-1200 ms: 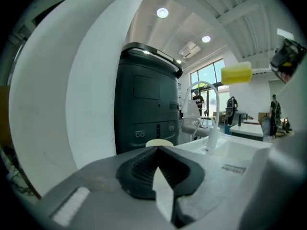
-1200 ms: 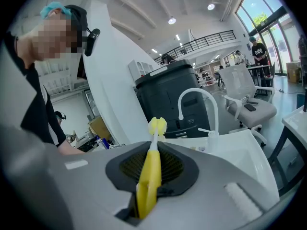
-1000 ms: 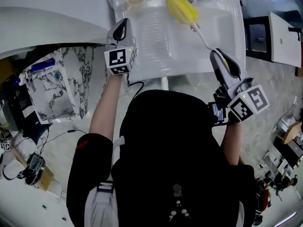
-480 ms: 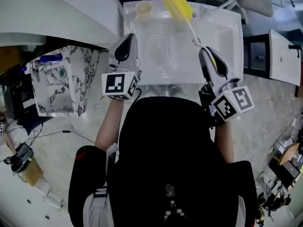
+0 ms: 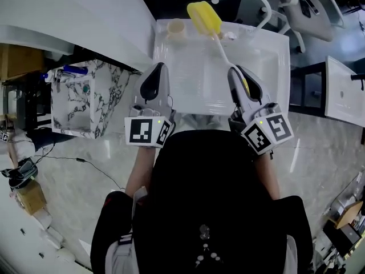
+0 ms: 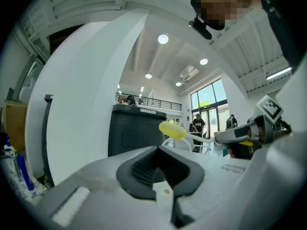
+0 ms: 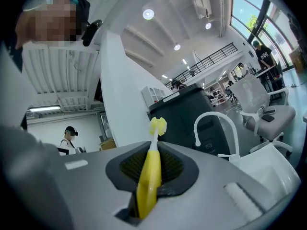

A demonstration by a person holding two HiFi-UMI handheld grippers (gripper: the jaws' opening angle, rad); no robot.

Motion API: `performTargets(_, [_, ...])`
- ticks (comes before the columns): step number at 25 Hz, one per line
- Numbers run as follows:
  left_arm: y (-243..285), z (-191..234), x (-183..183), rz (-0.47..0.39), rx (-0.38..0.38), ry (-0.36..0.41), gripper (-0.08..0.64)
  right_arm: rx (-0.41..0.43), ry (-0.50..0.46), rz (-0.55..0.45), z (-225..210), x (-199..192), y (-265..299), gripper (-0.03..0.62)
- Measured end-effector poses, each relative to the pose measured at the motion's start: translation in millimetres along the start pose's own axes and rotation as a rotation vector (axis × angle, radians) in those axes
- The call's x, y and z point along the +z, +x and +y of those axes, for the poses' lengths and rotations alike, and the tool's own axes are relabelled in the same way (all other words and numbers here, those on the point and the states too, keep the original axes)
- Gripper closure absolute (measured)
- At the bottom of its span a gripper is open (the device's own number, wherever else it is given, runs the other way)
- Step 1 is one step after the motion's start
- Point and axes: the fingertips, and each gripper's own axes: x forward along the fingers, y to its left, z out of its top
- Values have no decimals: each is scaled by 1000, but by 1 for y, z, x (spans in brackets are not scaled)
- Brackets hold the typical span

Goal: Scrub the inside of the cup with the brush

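Yellow plastic fills the right gripper's [image 7: 151, 169] grip: in the right gripper view its jaws are closed on the thick yellow handle of the brush [image 7: 148, 183], which sits upright in the hollow of the dark pads. The thin white stem runs on past the jaw tips to the yellow head. A white arched tap [image 7: 213, 113] stands beyond it, to the right.

From the head view, the brush [image 5: 204, 17] reaches out from the right gripper [image 5: 232, 71] over the white sink [image 5: 268, 61], its head up at the far edge. Whether the head touches anything cannot be told.

The left gripper's [image 6: 160, 169] jaws are pressed together with nothing between them; only the small hollow of the dark pads shows. It hangs over the near left edge of the sink, beside the right gripper and apart from it.

The cup [image 5: 175, 28], pale and mouth up, stands in the far left corner of the sink, just left of the brush head and well apart from both grippers. What is inside it is too small to make out.

Left of the sink stands a marble-patterned box [image 5: 74, 104], open at the top, with something blue lying along its far edge.
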Motion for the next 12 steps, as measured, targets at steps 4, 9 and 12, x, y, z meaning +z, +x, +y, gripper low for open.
performTargets(4, [-13,-35,18,-38,-8,15,558,28,-2,-24,-2,8,-17,552])
performTargets(9, [-22,-82,24,-66,-40,25,558,58,-31,-34,-3,13,-35,552])
performTargets(12, [-26,-107,21,-69,-50,31,558,68,-64,-37,-3,13,-47,552])
